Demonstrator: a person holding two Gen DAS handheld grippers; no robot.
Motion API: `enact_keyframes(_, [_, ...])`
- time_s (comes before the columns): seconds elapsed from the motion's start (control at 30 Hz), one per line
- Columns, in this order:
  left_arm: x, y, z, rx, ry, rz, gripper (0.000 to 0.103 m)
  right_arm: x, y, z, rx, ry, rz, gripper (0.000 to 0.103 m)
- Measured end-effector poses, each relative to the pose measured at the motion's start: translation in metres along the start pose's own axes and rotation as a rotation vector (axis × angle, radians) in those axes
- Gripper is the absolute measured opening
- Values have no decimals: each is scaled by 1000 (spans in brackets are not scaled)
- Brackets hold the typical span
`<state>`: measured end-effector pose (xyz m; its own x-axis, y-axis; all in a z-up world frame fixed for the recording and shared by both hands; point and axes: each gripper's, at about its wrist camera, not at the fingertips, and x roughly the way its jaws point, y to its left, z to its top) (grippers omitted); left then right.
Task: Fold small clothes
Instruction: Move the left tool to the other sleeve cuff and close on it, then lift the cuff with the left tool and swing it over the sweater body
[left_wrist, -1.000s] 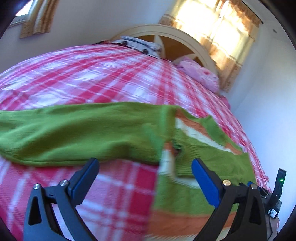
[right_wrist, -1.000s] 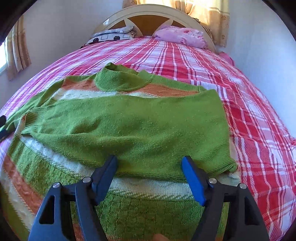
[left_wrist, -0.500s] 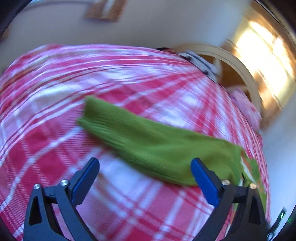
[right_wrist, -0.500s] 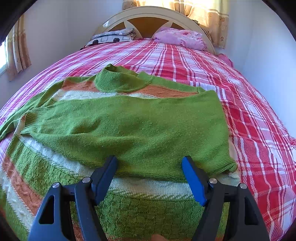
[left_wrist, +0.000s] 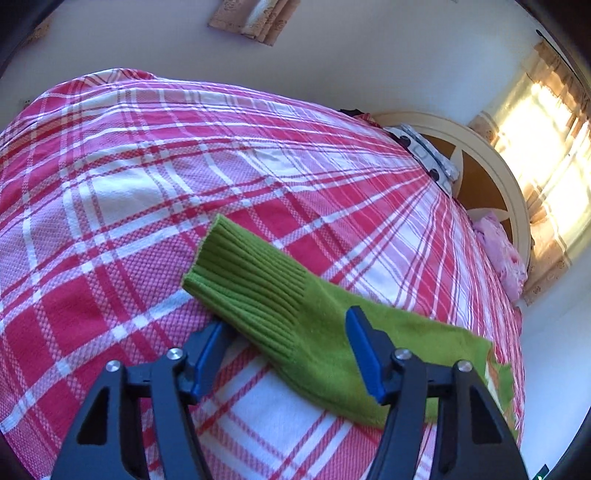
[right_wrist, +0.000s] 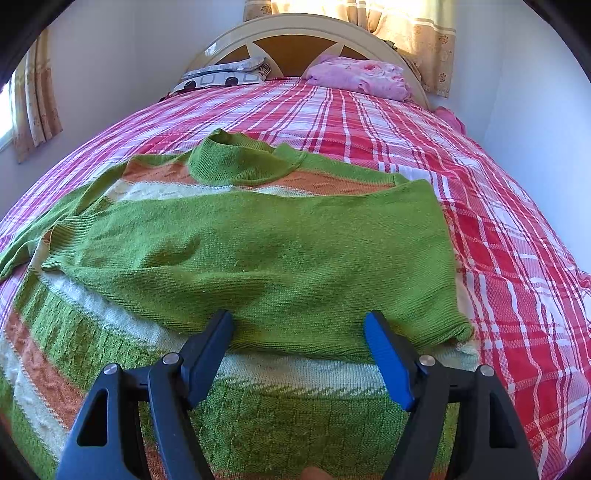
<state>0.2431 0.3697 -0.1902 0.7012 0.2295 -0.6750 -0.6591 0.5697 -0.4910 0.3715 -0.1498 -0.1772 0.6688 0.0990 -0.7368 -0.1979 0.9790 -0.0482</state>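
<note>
A green knit sweater (right_wrist: 258, 251) with orange and white stripes lies flat on the bed, one sleeve folded across its body. Its other sleeve (left_wrist: 295, 314) stretches out over the bedspread, ribbed cuff (left_wrist: 240, 269) at the end. My left gripper (left_wrist: 284, 354) is open and straddles this sleeve just behind the cuff, one finger on each side. My right gripper (right_wrist: 299, 350) is open and empty, low over the sweater's lower part, just below the folded sleeve's edge.
The bed has a red, pink and white plaid bedspread (left_wrist: 147, 184). A pink pillow (right_wrist: 358, 77) and a patterned pillow (right_wrist: 221, 75) lie by the cream headboard (right_wrist: 295, 33). Walls and curtained windows surround the bed.
My left gripper has swung left along the outstretched sleeve, from near the sweater body to the cuff, and come in close around it. The right gripper has stayed put.
</note>
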Motion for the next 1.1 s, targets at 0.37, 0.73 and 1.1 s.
enact_keyframes(0.37, [-8, 5, 8, -14, -18, -65, 11, 0, 0, 1, 3, -2, 1, 75])
enact_keyframes(0.73, [-53, -66, 21, 63, -69, -280, 9, 0, 0, 1, 4, -4, 1, 75])
enact_keyframes(1.1, [-65, -136, 20, 141, -68, -396, 9, 1, -2, 2, 25, -13, 16, 76])
